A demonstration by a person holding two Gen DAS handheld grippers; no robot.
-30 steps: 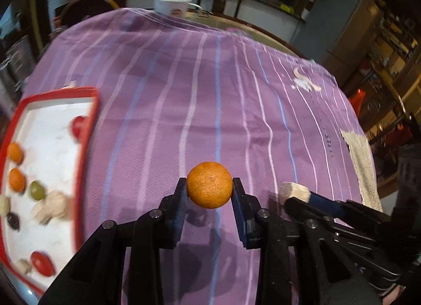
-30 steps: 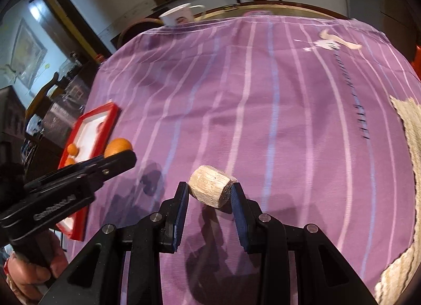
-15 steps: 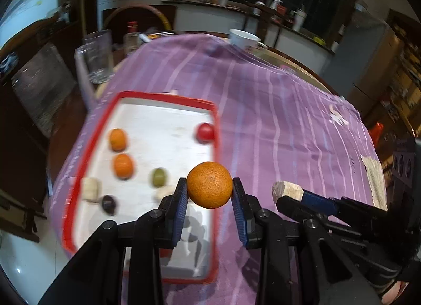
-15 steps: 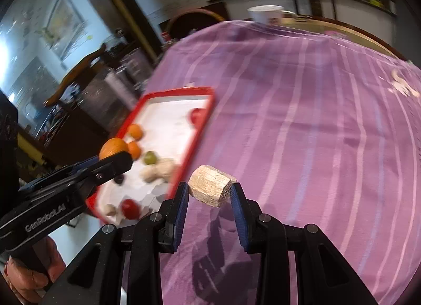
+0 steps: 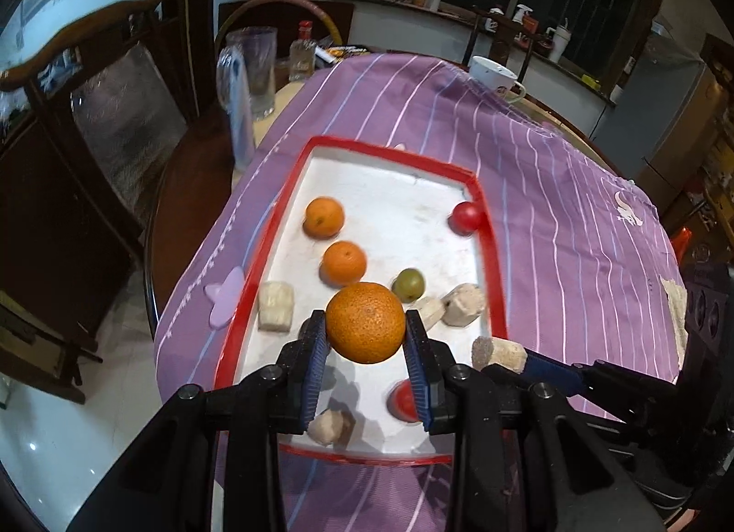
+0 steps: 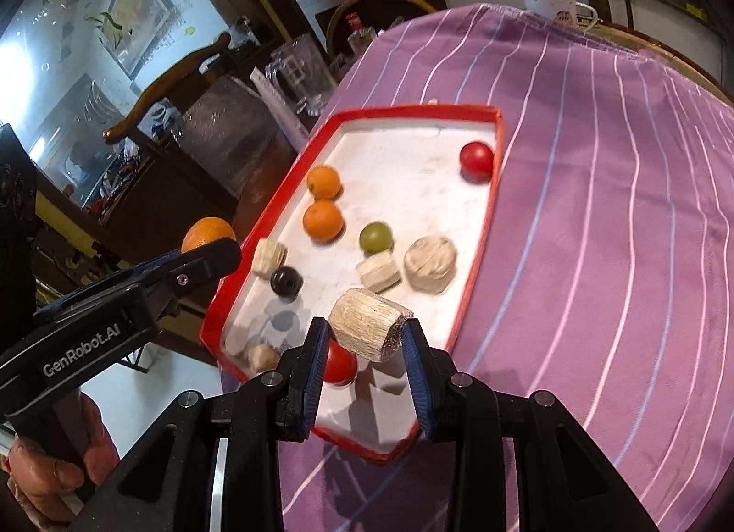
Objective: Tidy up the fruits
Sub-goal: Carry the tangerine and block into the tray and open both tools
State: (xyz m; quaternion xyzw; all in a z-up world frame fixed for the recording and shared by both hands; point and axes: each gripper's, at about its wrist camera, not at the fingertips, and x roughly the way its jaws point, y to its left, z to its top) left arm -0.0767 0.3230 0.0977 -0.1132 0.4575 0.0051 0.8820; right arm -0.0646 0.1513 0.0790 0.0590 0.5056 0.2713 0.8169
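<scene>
My left gripper (image 5: 366, 334) is shut on an orange (image 5: 365, 322) and holds it above the near part of a red-rimmed white tray (image 5: 403, 192). My right gripper (image 6: 365, 334) is shut on a pale fibrous cylinder piece (image 6: 367, 324) above the tray's near end (image 6: 413, 165). The tray holds two small oranges (image 5: 324, 216), a green fruit (image 5: 409, 284), red fruits (image 5: 465, 218), a dark fruit (image 6: 286, 282) and several pale chunks (image 6: 430, 263). The right gripper with its piece shows in the left view (image 5: 497, 353); the left gripper shows in the right view (image 6: 202, 257).
The tray lies on a purple striped tablecloth (image 5: 573, 220) near the table's left edge. A glass pitcher (image 5: 252, 69), a bottle (image 5: 303, 50) and a white cup (image 5: 493, 73) stand at the far side. A wooden chair (image 5: 59, 73) is off to the left.
Both grippers have swung left from over the bare cloth to above the tray, each still holding its item. The tray now fills the middle of both views.
</scene>
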